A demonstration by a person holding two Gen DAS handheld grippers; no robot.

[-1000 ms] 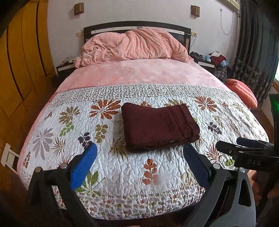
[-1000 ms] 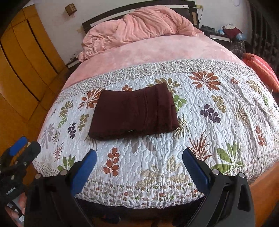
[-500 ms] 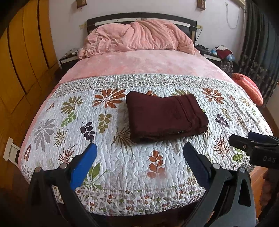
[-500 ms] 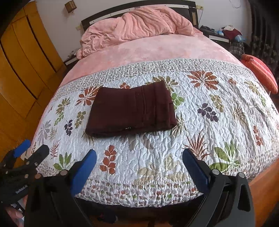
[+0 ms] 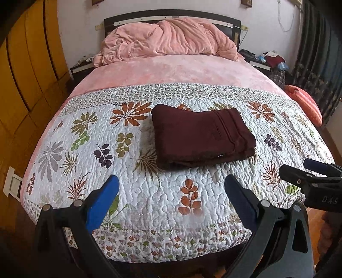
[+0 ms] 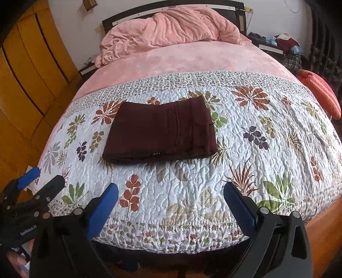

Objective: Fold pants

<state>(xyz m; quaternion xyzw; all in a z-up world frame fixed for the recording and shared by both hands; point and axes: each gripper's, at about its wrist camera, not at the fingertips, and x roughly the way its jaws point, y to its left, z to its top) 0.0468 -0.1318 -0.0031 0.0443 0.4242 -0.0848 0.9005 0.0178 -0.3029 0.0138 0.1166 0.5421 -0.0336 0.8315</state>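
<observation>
Pink bed [image 5: 171,70], dark headboard [image 5: 171,16], wooden wardrobe [image 5: 27,70], white wall [image 5: 81,27].

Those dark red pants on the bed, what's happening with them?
A person holds a claw in each hand. The dark maroon fabric pants lie folded into a neat rectangle on the white leaf-patterned quilt. The left claw and the right claw are both open, back near the bed's foot, touching nothing.

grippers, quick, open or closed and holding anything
Left gripper: open, holding nothing, short of the folded maroon pants.
Right gripper: open, holding nothing.
</observation>
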